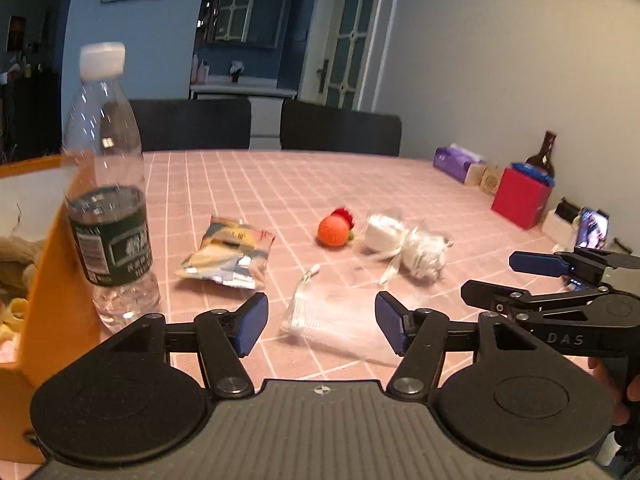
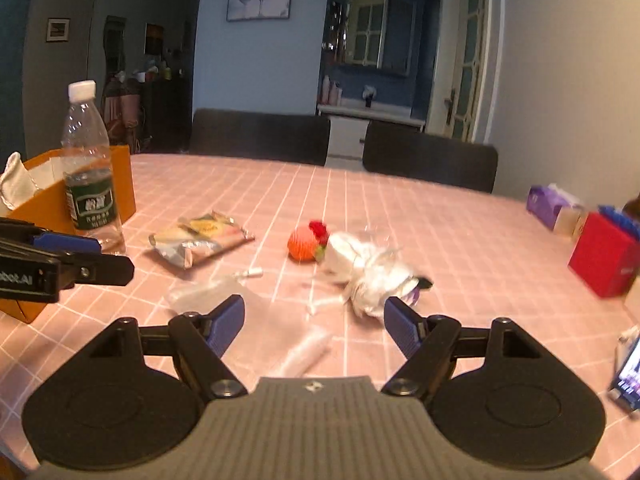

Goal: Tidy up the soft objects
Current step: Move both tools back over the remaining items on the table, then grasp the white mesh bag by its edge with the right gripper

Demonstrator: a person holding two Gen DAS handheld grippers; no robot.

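My left tool [image 1: 321,323] hangs over the near edge of the bench [image 1: 280,184], its blue pads spread apart and holding nothing; my right tool [image 2: 314,326] is likewise spread wide and empty, just beside it. Between the left pads lies a clear plastic bag [image 1: 320,316], flat on the pink checked cloth; it also shows under the right tool. Toward the middle of the bench sits the orange knitted ball [image 2: 303,243] with a red tuft, touching a white bundle of soft wrapped stuff [image 2: 368,272]; a crumpled snack packet [image 2: 200,242] lies to its left, apart from both. A water bottle [image 1: 106,184] stands upright close by the left tool, against the orange box [image 2: 120,184] at the left edge; the box holds a soft toy [image 1: 16,256] and white cloth. At the right edge stand a red box [image 2: 602,256], a purple tissue pack [image 1: 458,162], a dark bottle [image 1: 542,156] and a lit phone [image 1: 592,230]; two dark chairs [image 2: 430,162] stand at the far edge.
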